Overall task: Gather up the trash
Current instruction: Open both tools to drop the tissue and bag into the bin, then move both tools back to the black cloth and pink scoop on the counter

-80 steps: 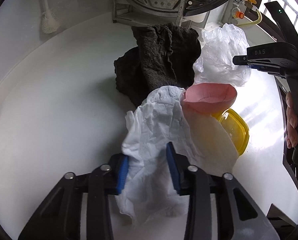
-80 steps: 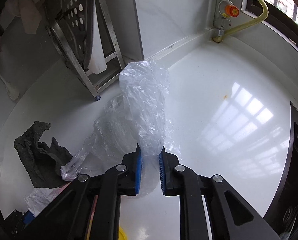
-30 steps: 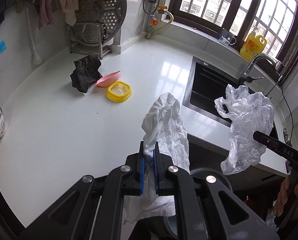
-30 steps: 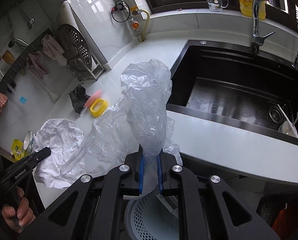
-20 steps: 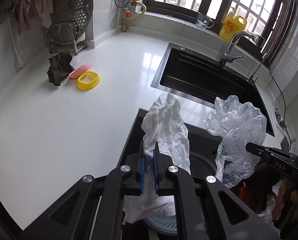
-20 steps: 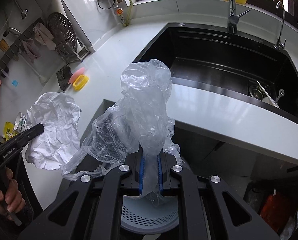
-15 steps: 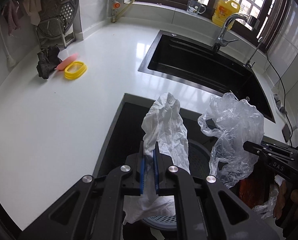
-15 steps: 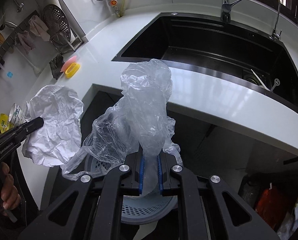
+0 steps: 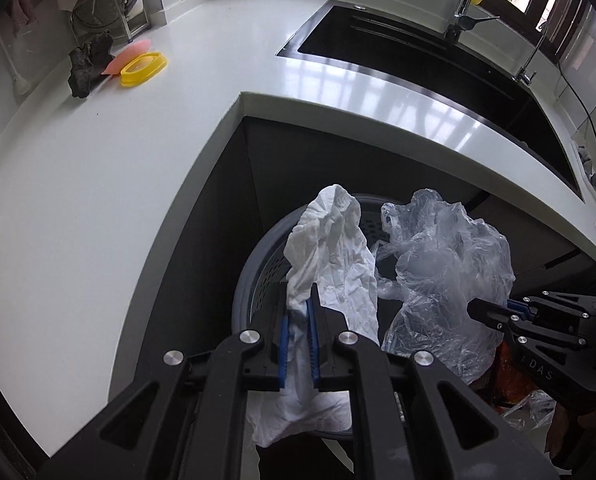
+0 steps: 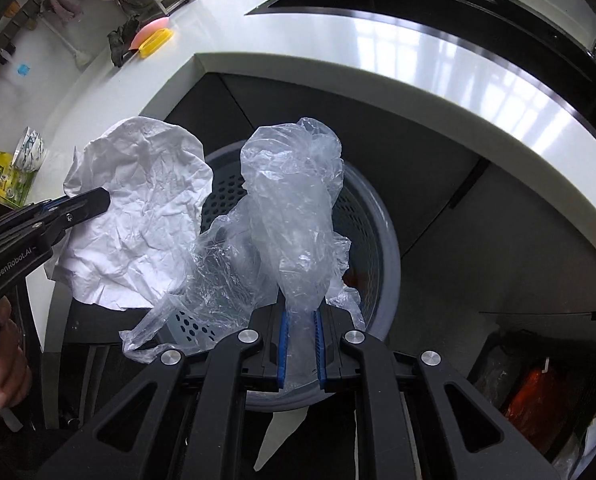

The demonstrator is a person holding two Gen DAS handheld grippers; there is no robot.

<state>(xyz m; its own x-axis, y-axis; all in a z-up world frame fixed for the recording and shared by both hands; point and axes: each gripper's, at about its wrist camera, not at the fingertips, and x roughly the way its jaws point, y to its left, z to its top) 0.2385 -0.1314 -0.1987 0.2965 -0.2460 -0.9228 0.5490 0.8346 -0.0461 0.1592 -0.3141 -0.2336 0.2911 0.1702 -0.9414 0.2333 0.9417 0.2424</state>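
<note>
one white paper (image 9: 334, 256) pinched in left gripper (image 9: 299, 334) | one clear bag (image 10: 294, 216) pinched in right gripper (image 10: 300, 350) | one gray bin (image 10: 382, 240), both above its open rim, counter edge (image 9: 226, 128) near

Left hand-held gripper (image 9: 299, 322) points steeply down, blue pads clamped on crumpled white paper (image 9: 332, 264). Right hand-held gripper (image 10: 300, 340) likewise tilted down, pads pinched on clear crinkled plastic bag (image 10: 294, 208). Bare fingers (image 10: 2, 354) wrap left handle.
</note>
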